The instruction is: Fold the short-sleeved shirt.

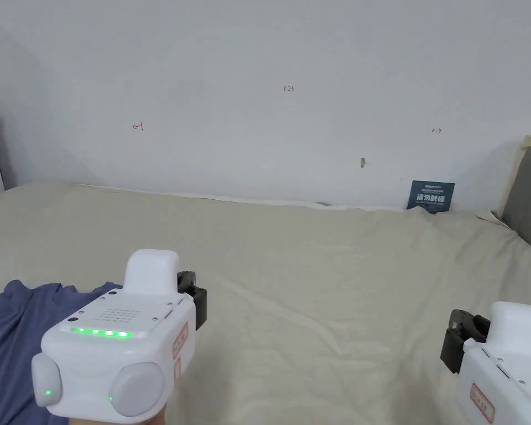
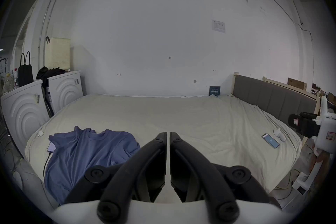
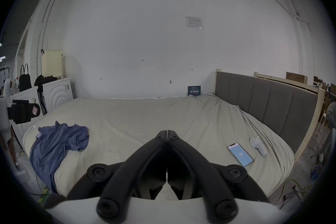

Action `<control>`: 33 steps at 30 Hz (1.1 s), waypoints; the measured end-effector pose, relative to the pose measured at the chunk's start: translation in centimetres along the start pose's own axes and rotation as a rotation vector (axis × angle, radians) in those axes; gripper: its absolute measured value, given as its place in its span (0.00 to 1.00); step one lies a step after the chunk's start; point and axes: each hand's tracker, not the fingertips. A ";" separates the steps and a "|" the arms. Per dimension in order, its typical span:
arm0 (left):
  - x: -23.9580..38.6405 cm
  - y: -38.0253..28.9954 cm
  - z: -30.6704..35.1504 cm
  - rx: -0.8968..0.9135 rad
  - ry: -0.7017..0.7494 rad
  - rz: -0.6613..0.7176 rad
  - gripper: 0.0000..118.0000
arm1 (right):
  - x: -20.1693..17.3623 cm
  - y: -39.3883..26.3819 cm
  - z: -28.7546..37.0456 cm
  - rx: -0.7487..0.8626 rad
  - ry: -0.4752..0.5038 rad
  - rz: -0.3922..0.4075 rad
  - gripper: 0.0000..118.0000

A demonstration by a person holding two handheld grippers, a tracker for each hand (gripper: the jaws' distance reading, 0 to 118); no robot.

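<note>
A blue short-sleeved shirt lies crumpled at the near left corner of the bed, partly hanging over the edge; it also lies in the left gripper view and the right gripper view. My left gripper is held above the bed just right of the shirt, jaws shut with nothing between them; in the head view it sits behind its white body. My right gripper hovers over the bed's near right part, shut and empty, seen in the head view.
The bed has a wrinkled cream sheet. A phone and a small white device lie near the right edge. A grey headboard stands on the right. White cabinets stand left. A small blue sign leans on the wall.
</note>
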 end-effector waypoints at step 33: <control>-21.2 -2.7 2.5 -0.231 0.356 0.136 0.02 | -18.8 0.8 -5.9 -0.092 0.340 0.147 0.00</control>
